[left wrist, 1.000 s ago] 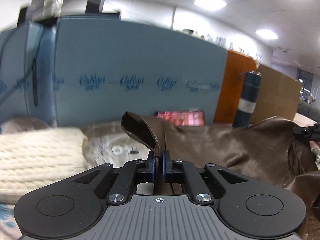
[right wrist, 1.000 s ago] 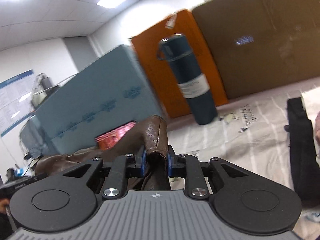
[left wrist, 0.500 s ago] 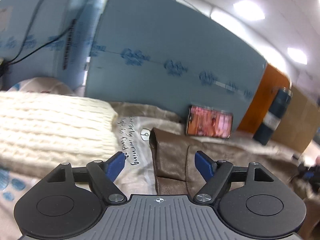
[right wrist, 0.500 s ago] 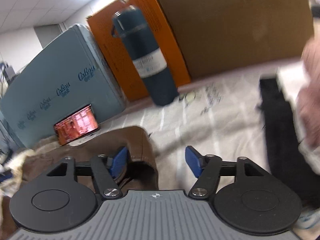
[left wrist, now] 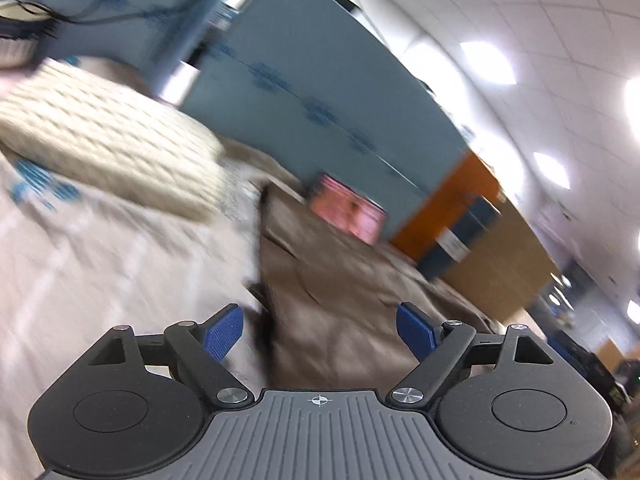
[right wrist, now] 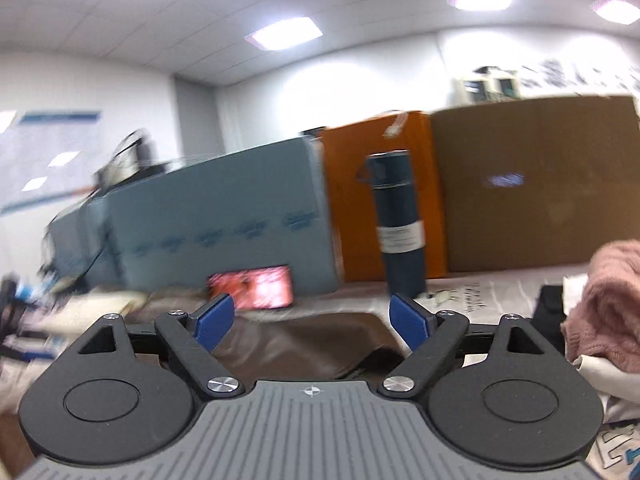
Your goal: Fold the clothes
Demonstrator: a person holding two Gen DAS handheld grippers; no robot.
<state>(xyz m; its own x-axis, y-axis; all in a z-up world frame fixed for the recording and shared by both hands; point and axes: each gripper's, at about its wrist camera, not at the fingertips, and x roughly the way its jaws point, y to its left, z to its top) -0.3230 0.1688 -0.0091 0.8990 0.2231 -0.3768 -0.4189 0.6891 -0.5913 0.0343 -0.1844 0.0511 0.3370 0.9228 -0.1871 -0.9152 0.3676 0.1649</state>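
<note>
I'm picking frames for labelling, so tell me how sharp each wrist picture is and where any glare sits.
Left wrist view: heavy motion smear over the cream knit sweater and brown garment; only the left tool is crisp; ceiling lights flare at the right edge. Right wrist view: milder blur, worst at the left; the blue flask reads clearly; the phone screen is overexposed.

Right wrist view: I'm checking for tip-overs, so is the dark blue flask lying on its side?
No, the dark blue flask stands upright on the printed cloth in front of the orange box.
</note>
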